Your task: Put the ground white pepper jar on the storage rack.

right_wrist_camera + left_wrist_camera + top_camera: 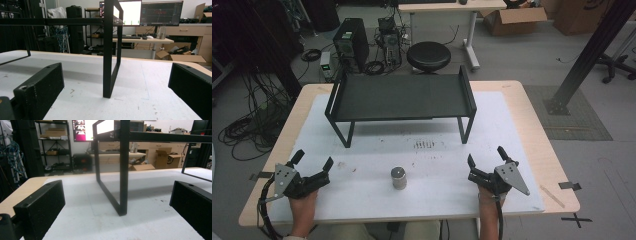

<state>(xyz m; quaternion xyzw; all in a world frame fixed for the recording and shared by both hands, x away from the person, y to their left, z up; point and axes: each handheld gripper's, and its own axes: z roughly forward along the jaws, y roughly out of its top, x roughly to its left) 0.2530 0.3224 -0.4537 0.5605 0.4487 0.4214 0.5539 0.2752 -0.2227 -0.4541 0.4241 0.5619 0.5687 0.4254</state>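
A pale wooden table carries a white mat over most of its top, and on the mat's far half stands a black metal shelf on thin legs, its long side running parallel to the table's far edge. Near the front edge, about midway between the two front corners, a small silver cylinder stands upright, its long axis vertical and pointing to no side. The left gripper sits by the front-left corner with its jaws spread wide and nothing between them; the right gripper sits toward the front-right corner, jaws likewise apart and empty. The cylinder lies between them, to the right of the left gripper and to the left of the right one, roughly equally near each. Both grippers face the far edge, so each gripper view looks past its own jaws at a shelf leg. By the look of it, either hand would have to swing inward, across the front edge, to reach the cylinder.
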